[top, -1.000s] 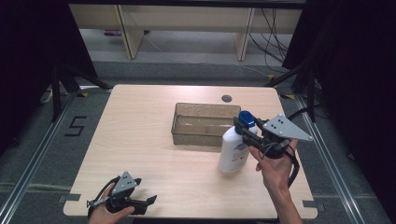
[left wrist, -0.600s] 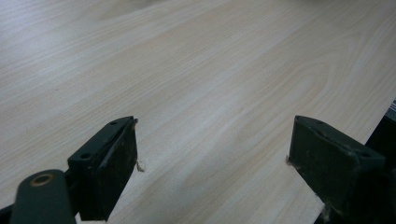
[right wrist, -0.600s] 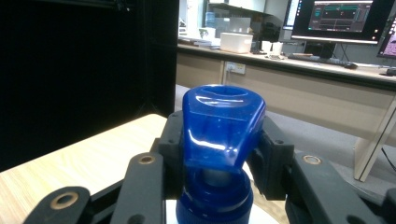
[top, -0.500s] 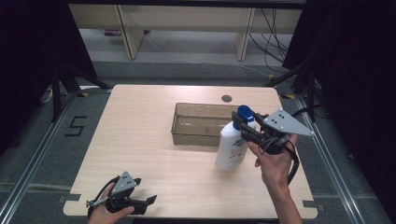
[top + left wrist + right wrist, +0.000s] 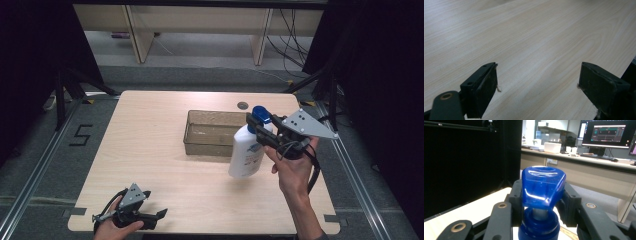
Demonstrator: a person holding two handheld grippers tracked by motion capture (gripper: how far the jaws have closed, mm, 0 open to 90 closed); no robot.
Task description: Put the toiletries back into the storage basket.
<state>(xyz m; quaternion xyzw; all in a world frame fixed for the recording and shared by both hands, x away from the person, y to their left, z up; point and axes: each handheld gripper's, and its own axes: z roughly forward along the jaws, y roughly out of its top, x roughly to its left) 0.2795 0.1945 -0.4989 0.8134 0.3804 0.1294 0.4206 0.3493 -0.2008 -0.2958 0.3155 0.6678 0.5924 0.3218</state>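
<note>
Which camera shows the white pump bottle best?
The high view: the whole pump bottle hangs from the right gripper beside the clear bin. The right gripper view gives its blue pump head up close.

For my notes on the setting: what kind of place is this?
Probably a lab or office workspace: a wooden table ringed by black curtains, with monitors on a desk nearby.

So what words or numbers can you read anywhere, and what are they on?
"5": black numeral on the floor mat left of the table.
Label on the white bottle held by the right tool: blue print, too blurred to read.
Monitor screen in the right gripper view: text too small to read.
</note>
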